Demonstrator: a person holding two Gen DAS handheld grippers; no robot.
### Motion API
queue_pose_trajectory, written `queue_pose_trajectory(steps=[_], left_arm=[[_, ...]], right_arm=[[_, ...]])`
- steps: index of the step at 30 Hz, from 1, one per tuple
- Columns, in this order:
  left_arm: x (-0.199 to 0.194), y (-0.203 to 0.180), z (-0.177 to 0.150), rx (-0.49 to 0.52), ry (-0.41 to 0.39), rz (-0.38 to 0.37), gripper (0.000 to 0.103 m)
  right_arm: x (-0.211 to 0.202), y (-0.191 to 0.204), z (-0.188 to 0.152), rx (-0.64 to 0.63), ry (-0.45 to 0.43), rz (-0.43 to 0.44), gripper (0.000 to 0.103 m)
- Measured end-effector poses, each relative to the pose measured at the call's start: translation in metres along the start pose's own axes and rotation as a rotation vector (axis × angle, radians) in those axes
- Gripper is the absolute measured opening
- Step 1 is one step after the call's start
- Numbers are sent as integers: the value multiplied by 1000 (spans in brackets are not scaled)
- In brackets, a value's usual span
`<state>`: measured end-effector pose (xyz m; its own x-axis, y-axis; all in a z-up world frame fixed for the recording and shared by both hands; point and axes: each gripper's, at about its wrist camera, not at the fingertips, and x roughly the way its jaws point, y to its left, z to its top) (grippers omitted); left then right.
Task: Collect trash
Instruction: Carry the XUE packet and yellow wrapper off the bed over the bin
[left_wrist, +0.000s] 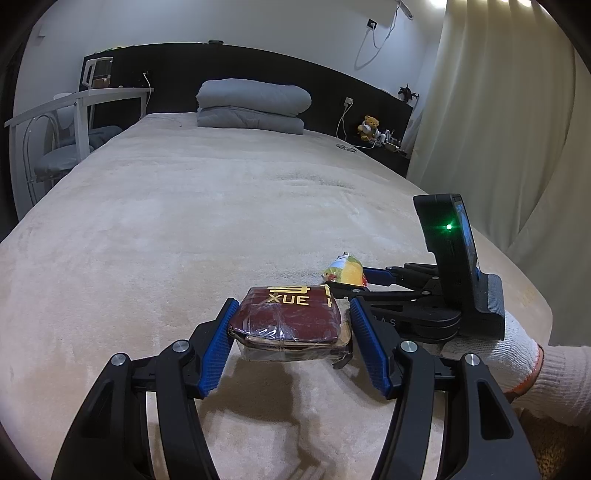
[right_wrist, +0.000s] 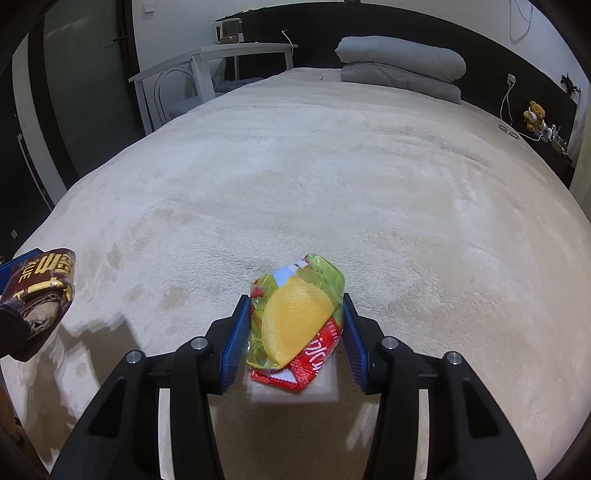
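The left tongs pinched a dark red packet across its width, holding it clear above the bed. The right tongs pinched a yellow-green snack bag likewise, just beside the left pair. Both items hung near the bed's foot, evidently lifted for carrying to a bin, which was not in view.

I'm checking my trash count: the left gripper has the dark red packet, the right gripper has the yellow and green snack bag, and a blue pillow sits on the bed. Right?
Nearly. The folded bedding at the head of the bed is grey, not blue, as the left wrist view shows. The rest holds: the left gripper grips the dark red packet, and the right gripper grips the yellow and green snack bag.
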<state>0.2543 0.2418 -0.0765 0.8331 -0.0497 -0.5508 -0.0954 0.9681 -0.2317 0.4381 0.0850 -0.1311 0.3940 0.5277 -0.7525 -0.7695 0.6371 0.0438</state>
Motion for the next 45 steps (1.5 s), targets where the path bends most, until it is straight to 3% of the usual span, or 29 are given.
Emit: queue_pose_trajectory(steps=[18,29,45], left_arm=[[-27,-30,4,9,-50,-28,60],[-57,-65,-9,19,-87,-77,60],[-93,-97,-56,12,-91,-101,60]], right_arm=[[-83,-17,-28,55,-59,35,48],[-141,-26,-72,118,-101,67,48],[-223,-16,-145,172,-165,146,48]])
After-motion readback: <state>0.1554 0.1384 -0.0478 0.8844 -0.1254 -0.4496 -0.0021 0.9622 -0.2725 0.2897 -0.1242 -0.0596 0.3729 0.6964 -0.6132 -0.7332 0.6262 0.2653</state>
